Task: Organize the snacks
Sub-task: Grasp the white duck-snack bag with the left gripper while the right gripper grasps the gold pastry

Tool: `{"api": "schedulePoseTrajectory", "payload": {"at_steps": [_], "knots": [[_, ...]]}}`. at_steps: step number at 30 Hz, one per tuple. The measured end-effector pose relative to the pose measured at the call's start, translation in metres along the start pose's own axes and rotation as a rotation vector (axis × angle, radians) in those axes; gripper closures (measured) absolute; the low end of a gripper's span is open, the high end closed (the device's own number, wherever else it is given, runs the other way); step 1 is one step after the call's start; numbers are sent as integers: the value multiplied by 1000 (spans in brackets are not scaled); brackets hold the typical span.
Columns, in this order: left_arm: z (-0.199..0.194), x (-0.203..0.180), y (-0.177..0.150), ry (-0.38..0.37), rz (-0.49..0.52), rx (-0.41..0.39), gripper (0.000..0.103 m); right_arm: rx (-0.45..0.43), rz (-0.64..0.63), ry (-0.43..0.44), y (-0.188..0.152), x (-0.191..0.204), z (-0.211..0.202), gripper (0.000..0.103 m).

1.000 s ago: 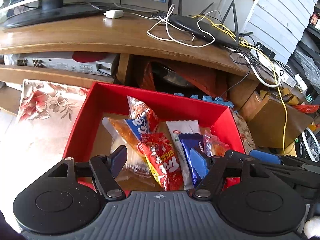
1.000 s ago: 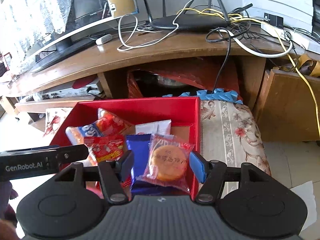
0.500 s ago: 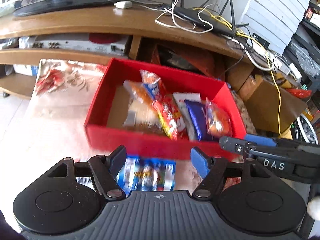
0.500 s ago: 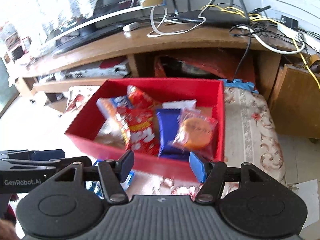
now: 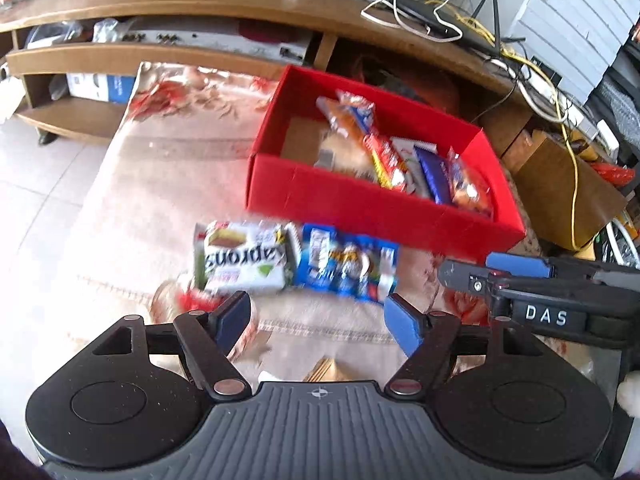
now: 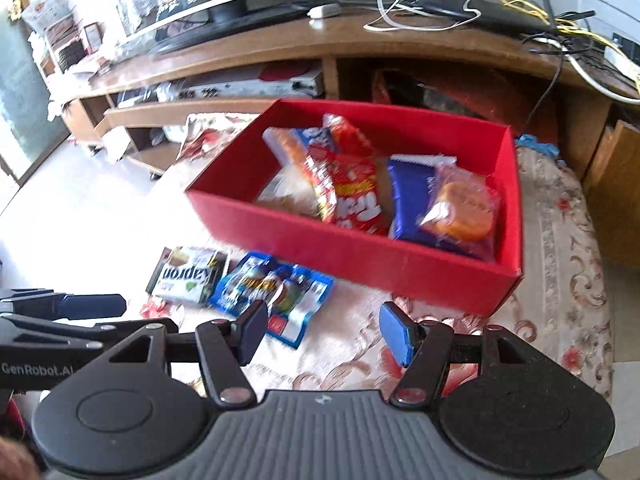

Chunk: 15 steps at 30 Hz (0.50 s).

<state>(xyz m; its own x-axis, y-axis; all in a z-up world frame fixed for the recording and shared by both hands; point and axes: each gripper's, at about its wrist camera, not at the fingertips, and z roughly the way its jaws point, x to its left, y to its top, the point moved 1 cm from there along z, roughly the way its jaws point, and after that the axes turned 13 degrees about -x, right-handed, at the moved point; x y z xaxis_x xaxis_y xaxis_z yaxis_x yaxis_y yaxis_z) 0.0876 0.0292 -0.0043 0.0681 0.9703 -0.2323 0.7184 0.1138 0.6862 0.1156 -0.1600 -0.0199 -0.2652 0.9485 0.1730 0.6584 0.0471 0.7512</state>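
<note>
A red box [image 5: 360,204] [image 6: 360,248] stands on the floral cloth and holds several snack packets, among them a red bag [image 6: 352,188], a blue bar [image 6: 408,200] and a round cake in clear wrap [image 6: 460,208]. In front of the box lie a white-green packet [image 5: 244,256] [image 6: 188,276] and a blue packet [image 5: 348,262] [image 6: 272,292]. My left gripper [image 5: 316,322] hovers just short of these two, its jaws opening with nothing between them. My right gripper [image 6: 322,330] hangs open and empty near the blue packet's right end.
A wooden TV bench [image 5: 240,4] with a monitor stand, router and tangled cables [image 5: 436,20] runs behind the box. A small red-wrapped item [image 5: 188,300] lies by the left finger. Tiled floor [image 5: 36,176] lies left; a brown cabinet [image 5: 560,192] stands right.
Both grippers pulled back from over the red box, so the box now sits farther off. The two packets on the cloth came into view. The round cake stays in the box.
</note>
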Motion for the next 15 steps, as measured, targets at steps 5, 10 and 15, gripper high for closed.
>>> {"api": "schedulePoseTrajectory", "payload": {"at_steps": [5, 10, 15], "knots": [[-7, 5, -18, 1, 6, 34, 23, 32, -33, 17, -11, 9, 1, 43], [-14, 6, -33, -2, 5, 67, 23, 48, -40, 25, -17, 14, 0, 43], [-15, 9, -47, -12, -36, 117, 23, 61, -62, 43, -21, 22, 0, 43]]}}
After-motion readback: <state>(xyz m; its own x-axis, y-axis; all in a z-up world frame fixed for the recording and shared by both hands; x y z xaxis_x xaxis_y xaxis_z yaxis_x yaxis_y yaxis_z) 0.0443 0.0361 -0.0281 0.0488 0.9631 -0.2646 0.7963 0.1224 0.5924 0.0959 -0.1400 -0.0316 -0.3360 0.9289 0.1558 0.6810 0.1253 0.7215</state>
